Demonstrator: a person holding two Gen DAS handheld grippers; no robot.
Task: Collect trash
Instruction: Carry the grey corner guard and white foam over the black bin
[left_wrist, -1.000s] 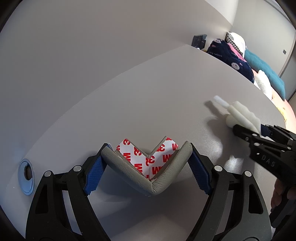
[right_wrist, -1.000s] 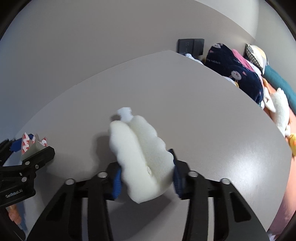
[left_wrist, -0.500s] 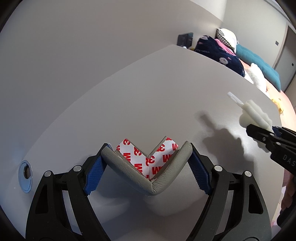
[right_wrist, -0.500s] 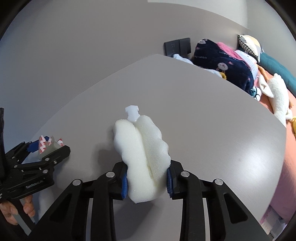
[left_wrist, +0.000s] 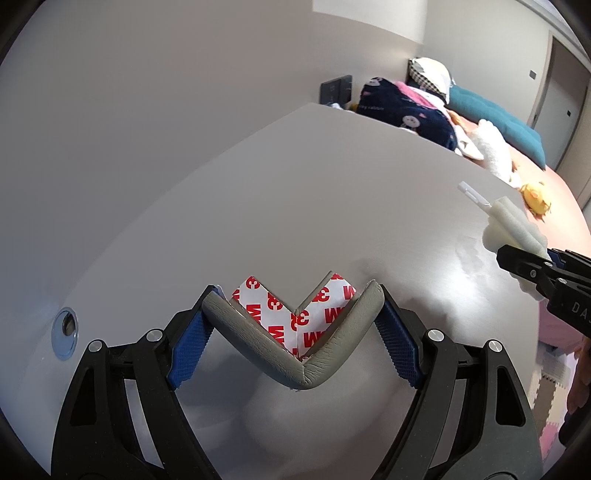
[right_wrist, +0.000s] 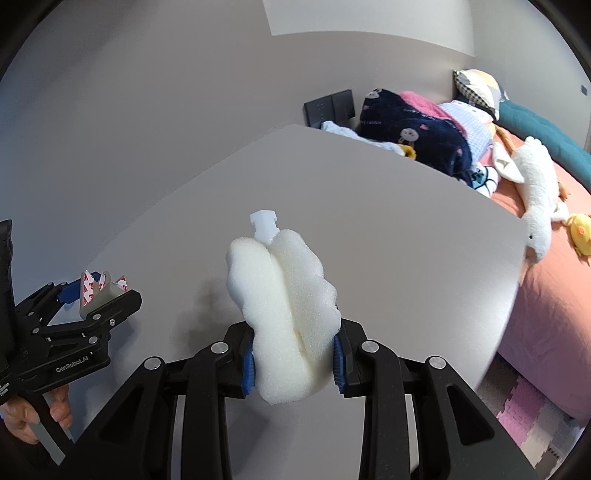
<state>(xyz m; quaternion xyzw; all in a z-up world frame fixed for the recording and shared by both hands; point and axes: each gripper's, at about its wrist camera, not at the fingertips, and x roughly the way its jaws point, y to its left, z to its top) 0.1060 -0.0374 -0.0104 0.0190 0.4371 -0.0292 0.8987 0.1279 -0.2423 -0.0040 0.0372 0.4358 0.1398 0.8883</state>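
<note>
A grey V-shaped corner guard with red-and-white adhesive backing hangs above the grey table, and my left gripper is shut on its two ends with blue pads. A lumpy white foam piece with a small white plastic tab at its far end is pinched between the blue pads of my right gripper, also off the table. The right wrist view shows the left gripper with the corner guard at the left. At the right edge of the left wrist view is the foam piece.
A round metal grommet sits in the table at the left. Behind the table stands a grey wall with a dark switch panel. A bed with a navy blanket, pillows and plush toys lies to the right. Foam mats cover the floor.
Both grippers have lifted and drawn back from the table with their pieces. The right gripper's pads have squeezed the foam tighter. More of the bed and floor shows now.
</note>
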